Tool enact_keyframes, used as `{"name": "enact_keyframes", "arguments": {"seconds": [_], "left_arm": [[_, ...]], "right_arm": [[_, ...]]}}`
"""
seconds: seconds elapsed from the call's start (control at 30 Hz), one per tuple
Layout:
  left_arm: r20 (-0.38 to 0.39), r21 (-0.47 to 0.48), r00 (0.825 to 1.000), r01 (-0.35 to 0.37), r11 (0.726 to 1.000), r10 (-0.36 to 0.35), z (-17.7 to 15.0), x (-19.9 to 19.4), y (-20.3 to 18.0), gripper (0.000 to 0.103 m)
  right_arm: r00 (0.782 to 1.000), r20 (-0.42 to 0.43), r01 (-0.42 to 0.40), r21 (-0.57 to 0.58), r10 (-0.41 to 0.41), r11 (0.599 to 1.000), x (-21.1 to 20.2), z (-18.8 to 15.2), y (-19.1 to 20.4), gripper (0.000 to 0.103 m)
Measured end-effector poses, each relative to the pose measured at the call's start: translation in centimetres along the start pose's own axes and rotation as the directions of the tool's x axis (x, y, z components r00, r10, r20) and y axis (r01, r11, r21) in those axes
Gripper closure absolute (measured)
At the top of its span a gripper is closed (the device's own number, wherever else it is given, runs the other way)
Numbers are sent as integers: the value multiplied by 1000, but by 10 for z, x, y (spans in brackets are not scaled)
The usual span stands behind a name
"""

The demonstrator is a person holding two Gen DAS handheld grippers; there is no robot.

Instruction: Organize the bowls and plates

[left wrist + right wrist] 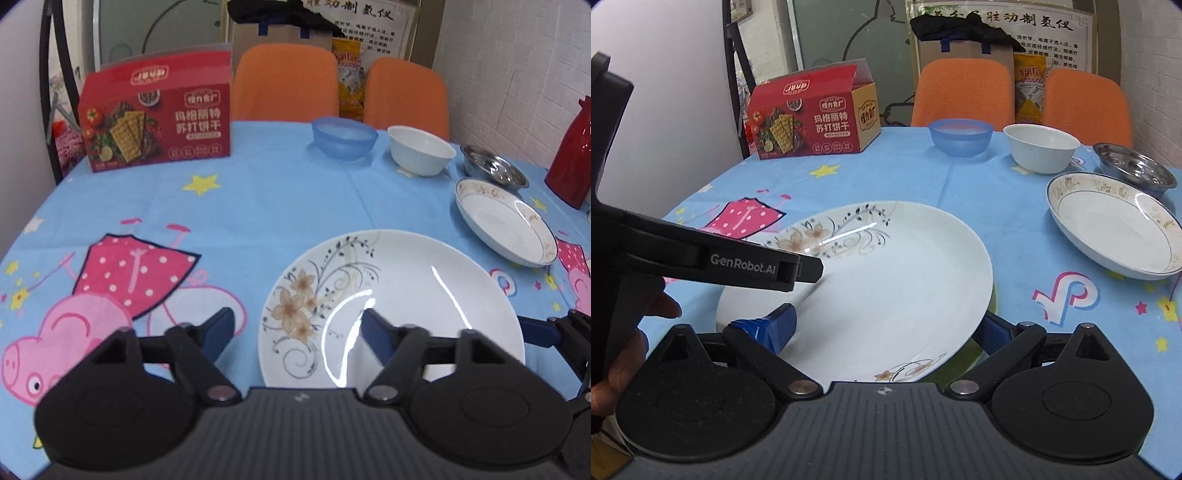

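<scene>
Large Floral Plate Between Two Sets of Fingers

The right wrist view showed what the left did not: the left gripper's (798, 271) black arm crossing in from nine o'clock, printed "GenRobot.AI", with a person's hand (624, 332) behind it, and the side panel of the red cracker box (812, 122). Only the left wrist view caught a red thermos (570, 162) at three o'clock.

The box front carried Chinese lettering over pictured crackers; a wall poster behind the orange chairs (964, 96) also bore Chinese characters.

The large floral plate (886, 280), white with brown blossoms and dark scrolling vines, sat on the table (258, 199), its cloth blue with cartoon pigs. The right gripper's (886, 328) fingers stood wide, one blue pad over the plate and the other at its rim near four o'clock; whether they pressed it could not be told. The left gripper's (299, 332) fingers stood apart, empty, one pad above the plate.

Toward one o'clock lay a gold-rimmed deep plate (506, 229), a steel bowl (495, 170), a white bowl (421, 149) and a blue bowl (343, 136).
</scene>
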State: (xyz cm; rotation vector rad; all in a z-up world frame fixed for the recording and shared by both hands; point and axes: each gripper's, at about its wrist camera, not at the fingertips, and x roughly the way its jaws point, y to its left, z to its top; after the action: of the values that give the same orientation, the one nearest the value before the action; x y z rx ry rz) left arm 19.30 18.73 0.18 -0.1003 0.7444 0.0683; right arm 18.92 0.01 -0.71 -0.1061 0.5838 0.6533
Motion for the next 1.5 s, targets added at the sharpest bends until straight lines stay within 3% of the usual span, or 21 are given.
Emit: {"name": "enact_keyframes", "arguments": {"seconds": [0.1,0.23,0.3,0.4,0.47,0.57,0.67,0.77,0.87,0.97,1.13,1.5], "left_arm": [[70,11,997,-34,999,33,9,-13,0,21],[59,-11,998,-29,1000,29,20,-15,2,21],[33,-32,999,9,999,-8,26,-12,0,21],[-11,-30,992,122,992,-122,40,-4,-17,21],[-39,-12,979,199,980,-200,53,6,-35,21],[-97,-10,942,321,947,-320,75,28,-65,20],[-145,-4,916,376,927,-373,99,60,-96,20],[-198,24,910,375,927,-363,116,96,-128,20],[-249,48,906,364,930,-341,126,130,-153,20],[-293,51,894,369,928,-339,129,157,-168,20],[-332,59,891,348,935,-311,127,182,-182,24],[-298,134,919,310,941,-260,121,176,-193,27]], "right_arm": [[1000,-7,13,8,-13,1000,-2,-2,-3,15],[996,58,63,27,-64,998,-13,1,-15,15],[994,85,71,52,-75,996,-22,5,-27,15],[986,108,123,55,-128,991,-34,12,-53,14],[979,106,166,92,-175,982,-39,17,-81,14],[968,79,223,164,-238,961,-41,21,-127,14],[955,47,275,215,-292,937,-35,25,-167,14],[946,1,314,239,-324,919,-16,33,-201,14],[951,-24,304,246,-308,920,4,38,-222,14],[959,-54,284,248,-279,926,22,41,-233,14],[967,-78,254,236,-243,938,37,42,-238,14],[959,-76,283,150,-275,947,51,39,-227,12]]}}
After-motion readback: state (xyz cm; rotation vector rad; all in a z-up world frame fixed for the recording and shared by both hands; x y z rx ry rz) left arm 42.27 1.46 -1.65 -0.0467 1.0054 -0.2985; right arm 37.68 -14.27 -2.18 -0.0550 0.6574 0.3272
